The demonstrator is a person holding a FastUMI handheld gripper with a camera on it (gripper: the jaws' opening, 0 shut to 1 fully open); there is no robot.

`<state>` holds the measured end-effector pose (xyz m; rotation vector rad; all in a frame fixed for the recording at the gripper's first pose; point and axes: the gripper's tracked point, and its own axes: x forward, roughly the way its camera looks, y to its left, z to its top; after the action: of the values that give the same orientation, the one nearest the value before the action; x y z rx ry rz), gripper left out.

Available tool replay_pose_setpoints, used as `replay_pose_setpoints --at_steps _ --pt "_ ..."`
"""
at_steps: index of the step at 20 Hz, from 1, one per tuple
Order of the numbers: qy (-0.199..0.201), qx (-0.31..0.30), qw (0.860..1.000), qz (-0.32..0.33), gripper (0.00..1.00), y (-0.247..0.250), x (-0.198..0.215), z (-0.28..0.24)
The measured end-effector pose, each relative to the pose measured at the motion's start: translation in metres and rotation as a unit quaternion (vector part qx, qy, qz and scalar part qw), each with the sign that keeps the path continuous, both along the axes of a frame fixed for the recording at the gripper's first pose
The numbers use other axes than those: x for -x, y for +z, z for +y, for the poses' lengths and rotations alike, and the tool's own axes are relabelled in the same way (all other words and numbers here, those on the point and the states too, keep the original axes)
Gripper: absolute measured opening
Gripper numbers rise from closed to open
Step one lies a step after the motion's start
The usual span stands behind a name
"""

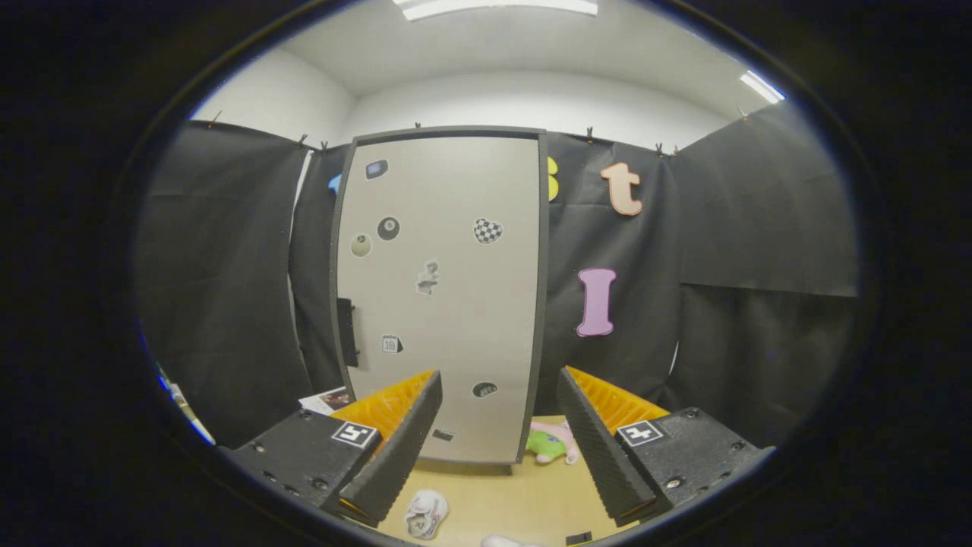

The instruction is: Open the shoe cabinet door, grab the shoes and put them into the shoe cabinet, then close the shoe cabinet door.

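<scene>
Black-draped booth, wooden worktop (524, 501). Shoe cabinet (444, 296) upright beyond gripper (497, 425), door closed; shoe (425, 514) below. Jaws spread wide, empty. Opening step: reach dark handle (346, 331), pull.

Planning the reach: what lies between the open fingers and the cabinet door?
Bare tabletop, in the gripper view; a small shoe sits between the gripper fingers, short of the door.

The gripper (501, 414) has its fingers spread wide apart with nothing between them. Straight ahead stands the shoe cabinet (448, 304), door closed and covered in little stickers, with a dark handle (346, 332) on its left edge. A small white shoe (425, 514) lies on the desk (516, 501) between the fingers. A pink-and-green plush toy (553, 443) sits by the cabinet's bottom right corner.
</scene>
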<state>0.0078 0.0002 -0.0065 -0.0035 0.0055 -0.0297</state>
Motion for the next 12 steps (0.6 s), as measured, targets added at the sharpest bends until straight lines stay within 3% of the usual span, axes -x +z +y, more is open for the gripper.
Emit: replay_pose_setpoints --at_steps 4,12 --pt "0.006 -0.005 1.000 0.005 1.00 -0.006 -0.018 0.014" --pt "0.040 -0.002 0.999 0.006 1.00 -0.019 -0.090 0.104"
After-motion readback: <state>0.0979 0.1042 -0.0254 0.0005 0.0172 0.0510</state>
